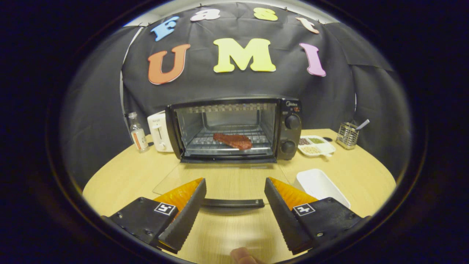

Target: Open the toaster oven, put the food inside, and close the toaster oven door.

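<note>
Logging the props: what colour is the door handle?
Black door handle, clearest in the gripper view, between the open fingers.

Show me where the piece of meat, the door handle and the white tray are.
Piece of meat (233,140): gripper view, its middle, on the oven rack.
Door handle (232,202): gripper view, bar's middle, between the open hand-held gripper (234,190) fingers.
White tray (319,184): gripper view, bare floor.

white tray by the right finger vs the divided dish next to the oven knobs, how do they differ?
The white tray is empty and undivided; the divided dish holds different foods in separate sections. The white tray lies just beyond the open gripper; the divided dish sits farther back beside the toaster oven. Both are white and rest on the table.
</note>
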A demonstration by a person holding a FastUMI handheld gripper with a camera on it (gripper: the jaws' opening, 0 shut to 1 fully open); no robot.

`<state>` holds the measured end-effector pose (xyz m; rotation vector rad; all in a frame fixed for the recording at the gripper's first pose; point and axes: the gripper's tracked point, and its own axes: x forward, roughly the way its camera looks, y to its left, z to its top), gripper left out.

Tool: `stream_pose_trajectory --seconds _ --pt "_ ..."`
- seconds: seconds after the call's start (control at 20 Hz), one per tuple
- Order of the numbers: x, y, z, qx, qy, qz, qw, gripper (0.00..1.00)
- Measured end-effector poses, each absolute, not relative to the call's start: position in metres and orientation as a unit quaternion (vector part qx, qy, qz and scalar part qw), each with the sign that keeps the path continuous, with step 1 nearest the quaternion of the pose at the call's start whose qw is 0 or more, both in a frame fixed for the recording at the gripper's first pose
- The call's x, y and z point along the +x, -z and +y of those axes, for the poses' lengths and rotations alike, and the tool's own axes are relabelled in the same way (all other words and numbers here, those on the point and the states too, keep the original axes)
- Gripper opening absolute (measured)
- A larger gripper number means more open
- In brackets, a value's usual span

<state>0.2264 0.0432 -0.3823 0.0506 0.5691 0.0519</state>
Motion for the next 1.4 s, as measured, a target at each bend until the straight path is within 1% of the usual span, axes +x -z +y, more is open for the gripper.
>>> stream_pose_trajectory --seconds 0.1,0.25,0.5,0.6,0.8,1.0,1.4 --pt "0.223 0.399 0.041 0.025 -0.023 0.307 0.951 1.0" --pt "0.223 0.399 0.043 0.0 -0.021 0.298 0.954 0.99" --pt "0.212 0.416 0.044 -0.005 -0.019 0.333 0.943 0.99" --pt "0.211 0.417 0.045 -0.013 -0.017 0.328 0.945 1.0" --pt "0.198 0.431 0.065 0.011 -0.04 0.362 0.931 0.99" --pt "0.202 0.443 0.058 0.003 -0.025 0.37 0.929 0.99" --pt "0.204 0.441 0.063 0.011 -0.029 0.368 0.929 0.99"
